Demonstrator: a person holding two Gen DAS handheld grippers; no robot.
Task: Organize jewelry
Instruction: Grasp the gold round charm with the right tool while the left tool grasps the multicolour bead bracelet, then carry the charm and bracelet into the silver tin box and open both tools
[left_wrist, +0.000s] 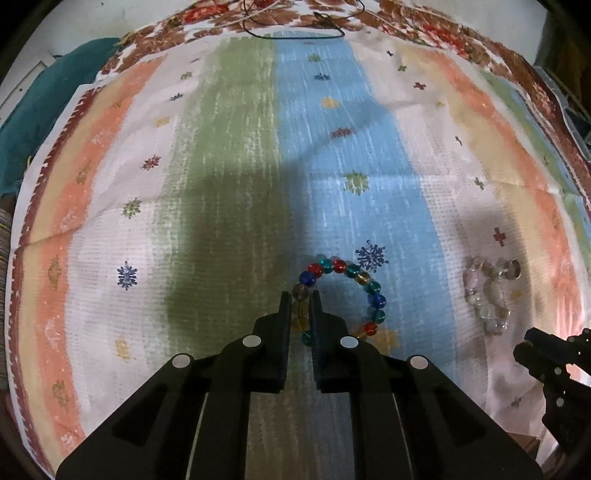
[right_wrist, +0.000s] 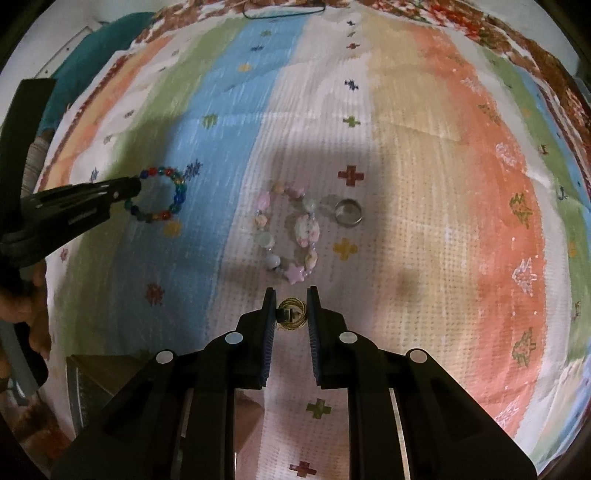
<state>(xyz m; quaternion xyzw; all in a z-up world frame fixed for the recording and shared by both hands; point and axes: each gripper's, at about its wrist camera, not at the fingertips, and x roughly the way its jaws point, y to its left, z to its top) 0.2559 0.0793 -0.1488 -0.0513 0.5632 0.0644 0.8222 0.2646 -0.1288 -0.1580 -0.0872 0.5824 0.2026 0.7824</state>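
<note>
Black, your left hand-held gripper (left_wrist: 300, 301) pinches the multicoloured bead bracelet (left_wrist: 341, 297) on the blue stripe of the cloth (left_wrist: 229, 147); your right hand-held gripper (right_wrist: 291, 295) clamps a gold ring (right_wrist: 291, 314) near the pastel bracelet (right_wrist: 288, 236) and silver ring (right_wrist: 348, 212).

No words, labels, brand names or numbers can be read in either view; the striped cloth (left_wrist: 236, 155) carries only woven snowflake and cross shapes, no letters, and the black tools show no printed marks
</note>
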